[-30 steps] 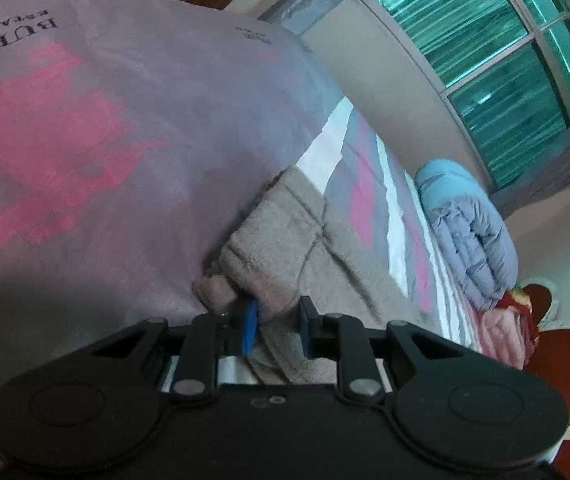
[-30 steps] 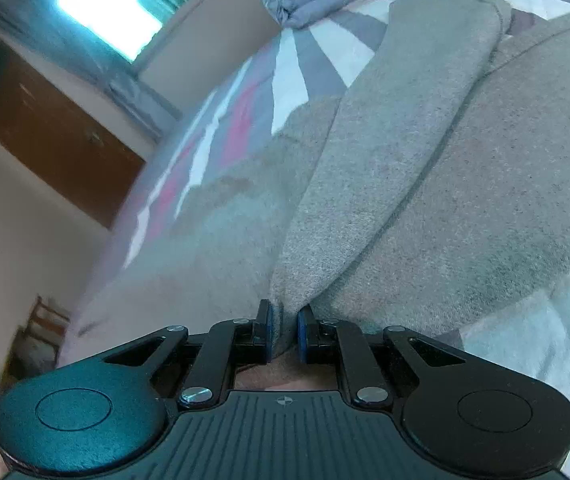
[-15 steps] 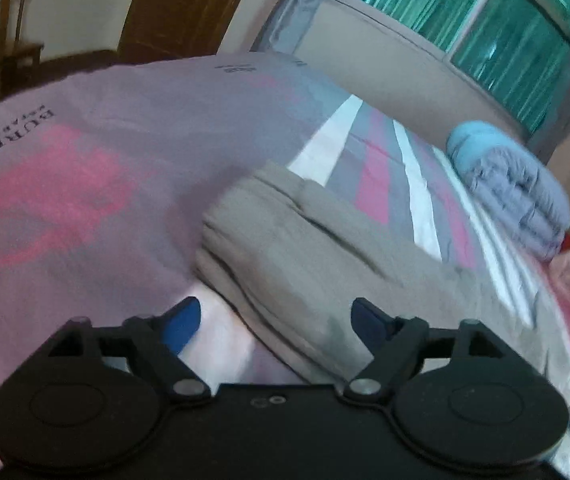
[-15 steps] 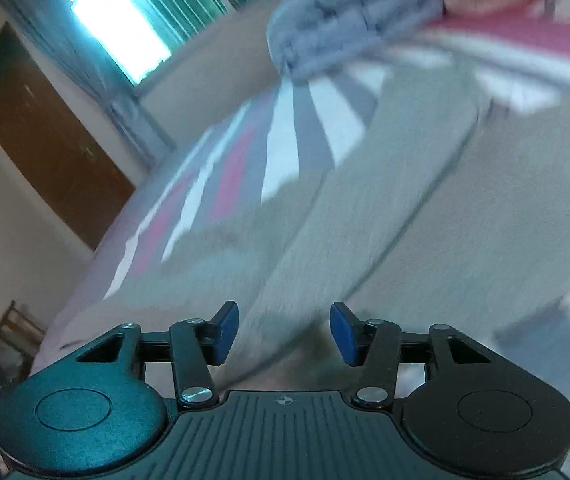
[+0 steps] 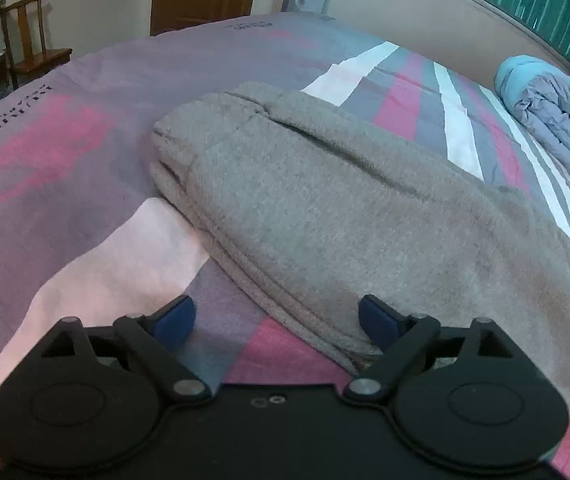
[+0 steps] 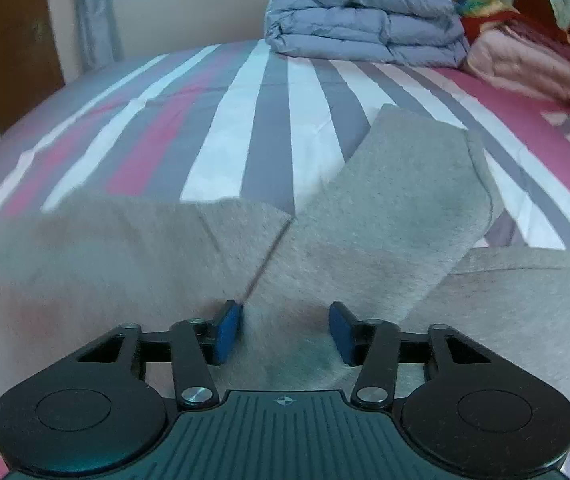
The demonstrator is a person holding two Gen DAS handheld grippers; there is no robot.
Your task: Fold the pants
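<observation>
Now I see my left gripper (image 5: 275,322) spread wide, its jaws just opened, and my right gripper (image 6: 283,332) released, jaws half apart and just narrowing, nothing clamped, above the folded grey fleece pants (image 5: 325,208) lying on the striped bedspread (image 6: 245,112).

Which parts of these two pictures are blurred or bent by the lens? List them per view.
Left wrist: sharp; bed bulges from fisheye; pants crisp. Right wrist: pants smeared at left, folded duvet clear, stripes fan outward.

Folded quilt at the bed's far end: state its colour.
The quilt is pale blue-grey; the right wrist view shows it best.
</observation>
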